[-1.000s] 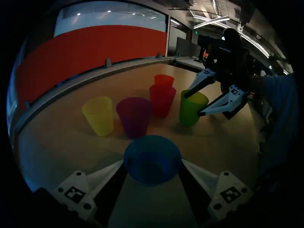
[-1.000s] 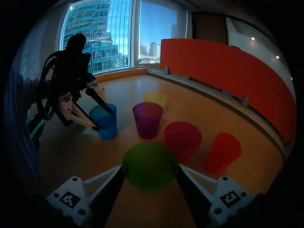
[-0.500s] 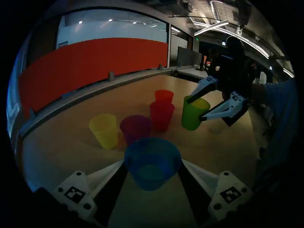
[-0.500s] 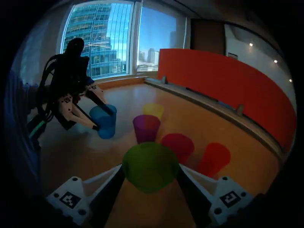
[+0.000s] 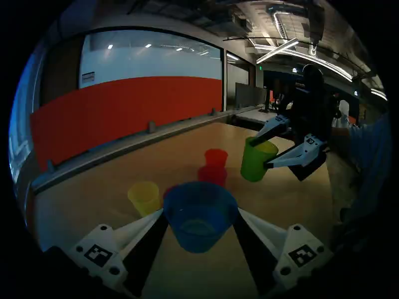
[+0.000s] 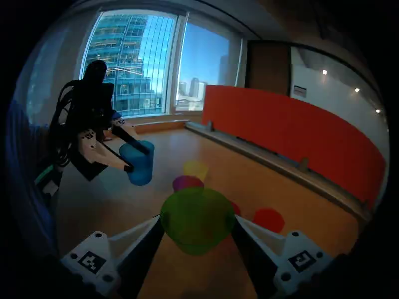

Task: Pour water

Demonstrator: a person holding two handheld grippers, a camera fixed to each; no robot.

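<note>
Left gripper view: the left gripper clamps the blue cup, one finger on each side, rim towards the camera. Out to the right, the right gripper grips the green cup above the table, a sleeve behind it. This view gives the green cup's side and yellow-lit rim, close to upright, and the ceiling lights and long orange wall.

Right gripper view: now the green cup sits up close between the right gripper's fingers, pinched on both sides. The left gripper is farther off on the left, holding the blue cup near upright and clear of the table. Here you get the big window with towers outside.

On the table, four loose cups. In the left gripper view the yellow cup and orange cup stand in full view, while the red cup is cut off below by the blue cup and the purple cup is just a sliver at its edge. In the right gripper view the yellow cup and orange cup show, the purple cup is half covered by the green cup, and the red cup barely peeks out. What either held cup contains, I cannot make out. The person holding the grippers is a dark shape.
</note>
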